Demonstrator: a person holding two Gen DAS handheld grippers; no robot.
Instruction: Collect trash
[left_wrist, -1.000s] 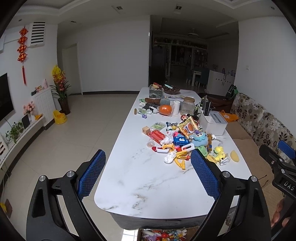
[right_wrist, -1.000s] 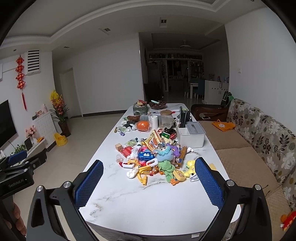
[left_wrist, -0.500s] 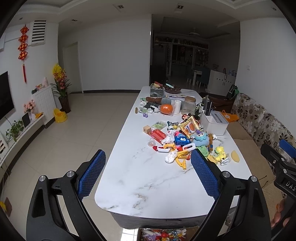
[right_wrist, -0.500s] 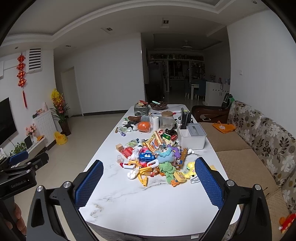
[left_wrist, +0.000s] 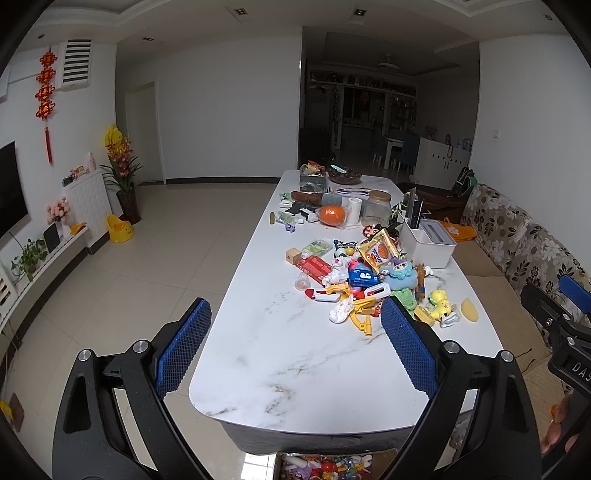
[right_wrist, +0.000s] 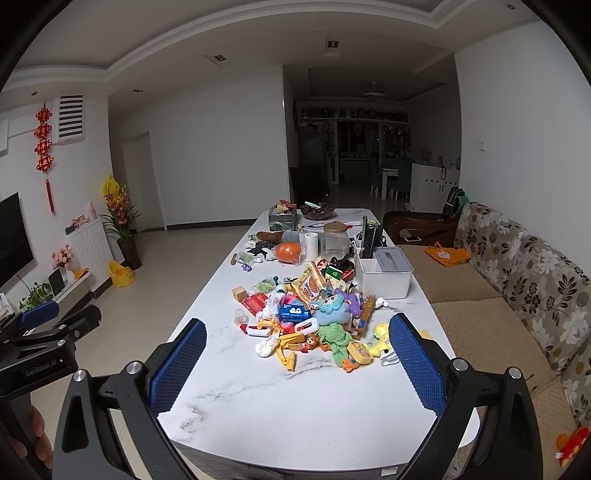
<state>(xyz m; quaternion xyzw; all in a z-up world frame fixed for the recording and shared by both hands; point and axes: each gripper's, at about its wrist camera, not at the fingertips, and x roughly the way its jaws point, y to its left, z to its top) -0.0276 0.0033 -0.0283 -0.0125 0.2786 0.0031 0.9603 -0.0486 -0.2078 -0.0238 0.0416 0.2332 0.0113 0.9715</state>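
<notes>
- Trash (right_wrist: 310, 286) lies mixed into the heap of toys on the table (right_wrist: 295, 402), ahead of both my grippers and beyond their fingertips; the snack wrapper is the clearest piece, at the far side of the heap; a crumpled white scrap (left_wrist: 338, 271) sits ahead of my left gripper, slightly to its right
- My left gripper (left_wrist: 295, 347) is spread wide and holds nothing; it hangs over the near end of the table, with its left finger out past the table edge above the floor
- My right gripper (right_wrist: 297, 369) is also spread wide and carries nothing; the heap sits just beyond and between its fingers
- Progress, as I judge it: nothing is collected yet; every wrapper is on the table and neither gripper touches anything, so the whole job remains
- A box of toys (left_wrist: 325, 465) shows below my left gripper, under the table's near edge; I cannot tell whether it is meant for trash
- Writing: the wrapper's orange oval carries letters too small for me to read with confidence; my left gripper's body, seen from the right, reads "GenRobot.AI" (right_wrist: 40, 363); my right gripper's body, seen from the left, shows "DAS" (left_wrist: 580, 367), cut off at the edge
</notes>
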